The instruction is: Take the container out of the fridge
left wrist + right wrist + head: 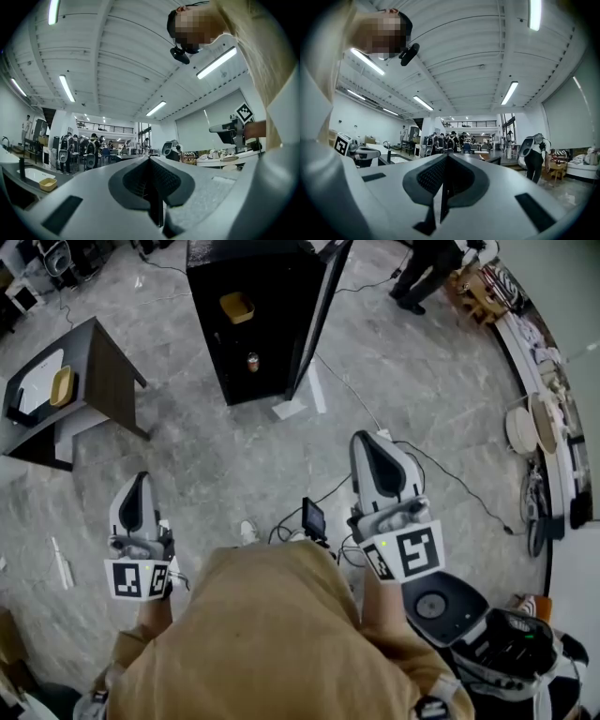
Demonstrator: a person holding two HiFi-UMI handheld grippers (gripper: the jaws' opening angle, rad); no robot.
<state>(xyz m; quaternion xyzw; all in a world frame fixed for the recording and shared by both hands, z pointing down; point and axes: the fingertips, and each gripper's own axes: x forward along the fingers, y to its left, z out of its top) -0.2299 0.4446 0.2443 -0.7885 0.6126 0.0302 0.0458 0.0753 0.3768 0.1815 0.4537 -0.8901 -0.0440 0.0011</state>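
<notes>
Nearest, we hold both grippers out ahead of our tan shirt [272, 634], side by side and well apart. Our left gripper [142, 476] has its jaws pressed together, and its own view shows nothing between them. Our right gripper [370, 439] is likewise closed and empty, with only a thin dark seam where the pads meet. Both point out across the room, neither touching anything.

Below them lies a grey marbled floor [216, 456]. A small dark screen [313, 518] stands on it between the grippers, and thin cables [450, 474] trail away from it to the right.

Further off on the left stands a dark table [108, 357] with a yellow bowl [62, 385] on it beside a white basin [37, 381].

Beyond, near the top middle of the head view, stands the black fridge [211, 343], its door [323, 296] swung open to the right. The yellow container [236, 307] sits on the upper shelf inside, tilted a little. A small can [252, 362] stands upright on the shelf below it. Both grippers are well short of the fridge.

Farthest back, to the upper right, a person [427, 273] in dark clothes stands near some shelving.
</notes>
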